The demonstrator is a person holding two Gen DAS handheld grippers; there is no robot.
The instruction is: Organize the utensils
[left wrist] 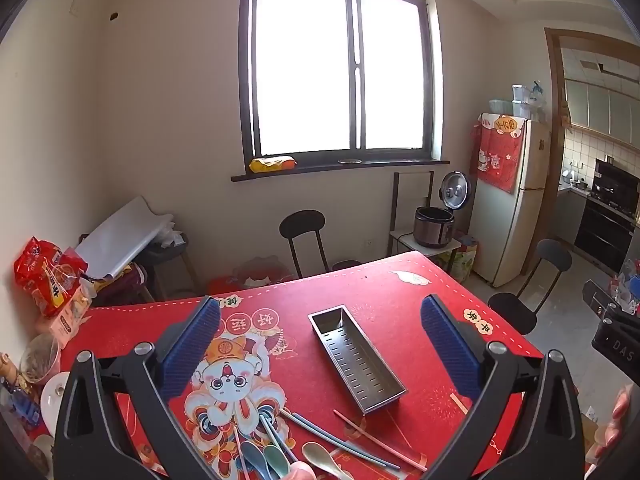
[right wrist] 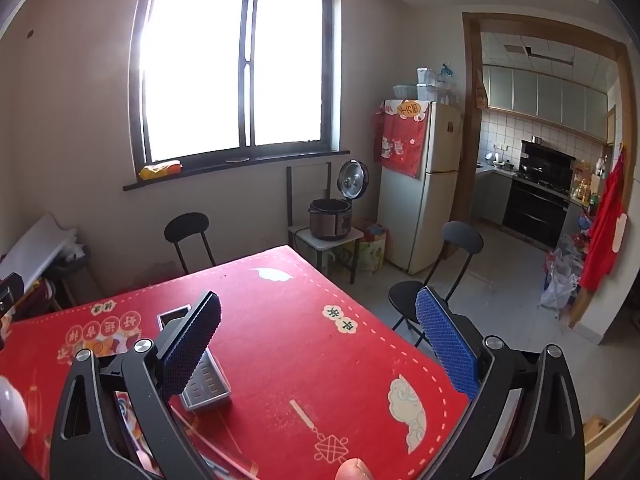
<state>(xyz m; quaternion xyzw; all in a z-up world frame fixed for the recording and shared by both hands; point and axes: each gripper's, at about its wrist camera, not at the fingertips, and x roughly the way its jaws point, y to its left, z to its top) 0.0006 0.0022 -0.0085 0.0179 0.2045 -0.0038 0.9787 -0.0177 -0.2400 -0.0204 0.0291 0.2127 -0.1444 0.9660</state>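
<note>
Utensils lie loose at the near edge of the red printed tablecloth (left wrist: 360,280): pastel spoons (left wrist: 276,458), a cream spoon (left wrist: 320,454), blue-grey chopsticks (left wrist: 340,440) and pink chopsticks (left wrist: 376,436). Just beyond them sits an empty perforated steel utensil tray (left wrist: 356,356), angled across the table. The left gripper (left wrist: 320,344) hovers above with its jaws spread wide, holding nothing. The right gripper (right wrist: 318,340) is likewise wide open and empty, the tray partly behind its left finger.

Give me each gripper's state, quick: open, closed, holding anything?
Left gripper: open, holding nothing; the tray lies on the table beyond its fingers.
Right gripper: open, holding nothing.
</note>
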